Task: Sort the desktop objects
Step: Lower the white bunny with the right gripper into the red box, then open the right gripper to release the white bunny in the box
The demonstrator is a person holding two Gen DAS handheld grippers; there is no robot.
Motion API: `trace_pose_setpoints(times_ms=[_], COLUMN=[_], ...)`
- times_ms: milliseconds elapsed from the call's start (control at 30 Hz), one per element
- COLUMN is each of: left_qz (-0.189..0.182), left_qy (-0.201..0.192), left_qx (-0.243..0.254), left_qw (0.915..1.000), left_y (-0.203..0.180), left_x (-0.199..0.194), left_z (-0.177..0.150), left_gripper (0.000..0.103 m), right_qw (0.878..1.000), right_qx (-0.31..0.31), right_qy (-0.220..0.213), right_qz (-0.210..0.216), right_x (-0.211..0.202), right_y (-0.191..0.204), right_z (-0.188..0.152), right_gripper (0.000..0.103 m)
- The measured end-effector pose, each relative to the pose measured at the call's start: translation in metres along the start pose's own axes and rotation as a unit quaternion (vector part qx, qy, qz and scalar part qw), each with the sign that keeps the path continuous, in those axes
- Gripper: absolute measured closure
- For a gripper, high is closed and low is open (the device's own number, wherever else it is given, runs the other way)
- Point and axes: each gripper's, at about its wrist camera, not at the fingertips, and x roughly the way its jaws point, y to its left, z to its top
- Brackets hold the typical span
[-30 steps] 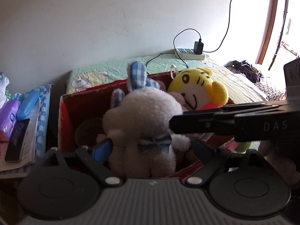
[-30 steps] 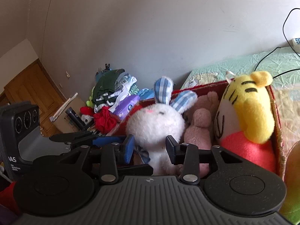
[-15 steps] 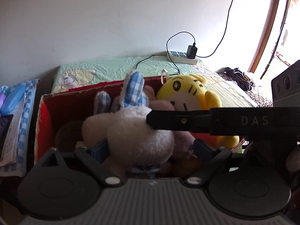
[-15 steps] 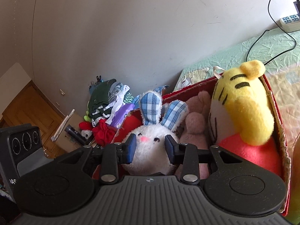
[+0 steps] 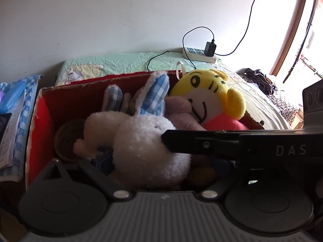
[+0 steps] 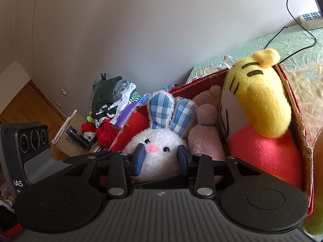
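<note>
**Rabbit lowered into the box**

Lowered since a second ago, the white rabbit (image 6: 156,153) now lies in the red box (image 6: 296,121). Left gripper (image 5: 159,161) spread around its body; right gripper (image 6: 161,158) brackets its face, apart. Yellow tiger (image 6: 260,100) sits rightmost.

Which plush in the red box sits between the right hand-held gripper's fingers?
The white rabbit with blue plaid ears, its face between the right hand-held gripper fingers. The pink plush and yellow tiger sit off to its right.

Power strip (image 5: 198,54) on green sheet (image 5: 121,64); clothes pile (image 6: 113,104) by wall.
</note>
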Motion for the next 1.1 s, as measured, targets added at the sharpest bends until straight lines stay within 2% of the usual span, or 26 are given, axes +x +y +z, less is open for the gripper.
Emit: trace_pose_setpoints(times_ms=[133, 333, 600, 1100], left_qz=[0.003, 0.012, 0.016, 0.023], left_qy=[0.002, -0.001, 0.004, 0.014], left_qx=[-0.013, -0.002, 0.002, -0.006], left_qw=[0.9999, 0.9999, 0.9999, 0.9996], left_y=[0.004, -0.001, -0.002, -0.002], left_x=[0.005, 0.011, 0.015, 0.016], left_z=[0.0, -0.002, -0.004, -0.003], left_gripper=[0.007, 0.002, 0.001, 0.0], right_qw=[1.0, 1.0, 1.0, 0.999], right_qx=[0.001, 0.003, -0.015, -0.028], right_qy=[-0.008, -0.016, -0.021, -0.014], right_qz=[-0.001, 0.0, -0.003, 0.005], right_x=[0.0, 0.001, 0.001, 0.0], right_y=[-0.001, -0.003, -0.001, -0.001], right_z=[-0.001, -0.003, -0.003, -0.005], right_gripper=[0.064, 0.06, 0.054, 0.053])
